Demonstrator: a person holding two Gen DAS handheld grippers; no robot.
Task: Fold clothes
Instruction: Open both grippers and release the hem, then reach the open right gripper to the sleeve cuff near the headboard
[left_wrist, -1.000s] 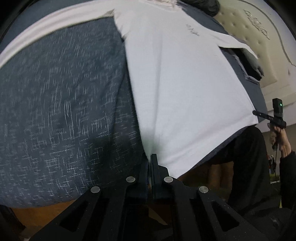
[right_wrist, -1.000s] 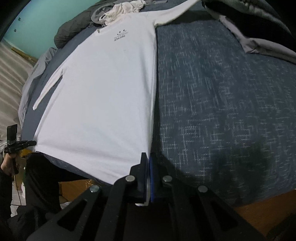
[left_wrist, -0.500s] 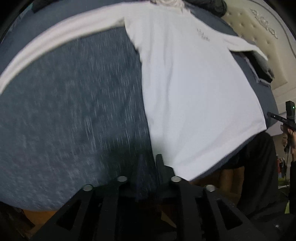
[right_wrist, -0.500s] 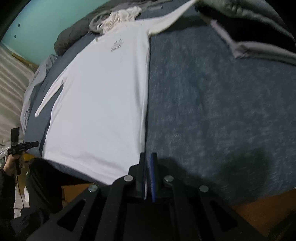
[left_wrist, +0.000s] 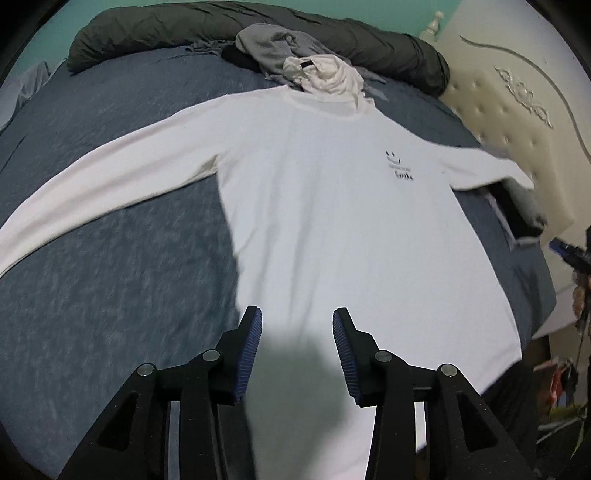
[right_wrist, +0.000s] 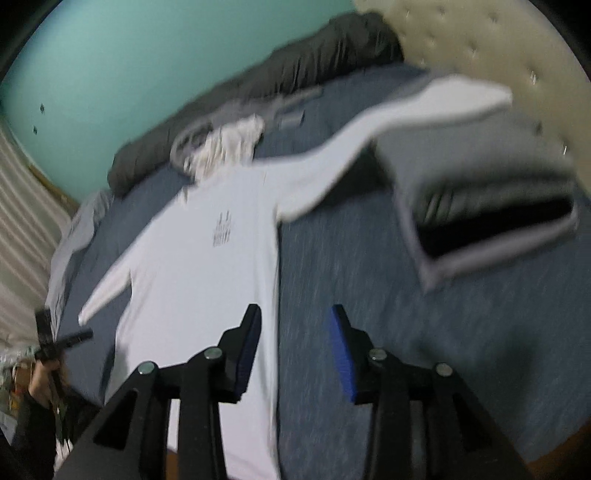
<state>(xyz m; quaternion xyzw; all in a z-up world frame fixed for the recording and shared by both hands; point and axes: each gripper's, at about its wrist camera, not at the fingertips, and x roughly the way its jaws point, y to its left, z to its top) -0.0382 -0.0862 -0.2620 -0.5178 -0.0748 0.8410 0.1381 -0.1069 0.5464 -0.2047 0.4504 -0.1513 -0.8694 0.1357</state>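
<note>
A white long-sleeved shirt (left_wrist: 332, 221) with a small dark chest print lies flat, front up, on a blue bedspread (left_wrist: 92, 295), both sleeves spread out. My left gripper (left_wrist: 297, 325) is open and empty, above the shirt's lower left part. In the blurred right wrist view the shirt (right_wrist: 207, 266) lies at centre left. My right gripper (right_wrist: 295, 321) is open and empty, above the shirt's right side edge.
A dark rolled duvet (left_wrist: 221, 33) and a pile of grey and white clothes (left_wrist: 306, 70) lie at the far edge of the bed. A stack of folded grey and black clothes (right_wrist: 480, 206) sits on the right. A padded cream headboard (left_wrist: 517, 122) borders the bed.
Both grippers have let go of the shirt's hem corners and opened. Both have lifted and tipped up, so more of the shirt and the far end of the bed show.
</note>
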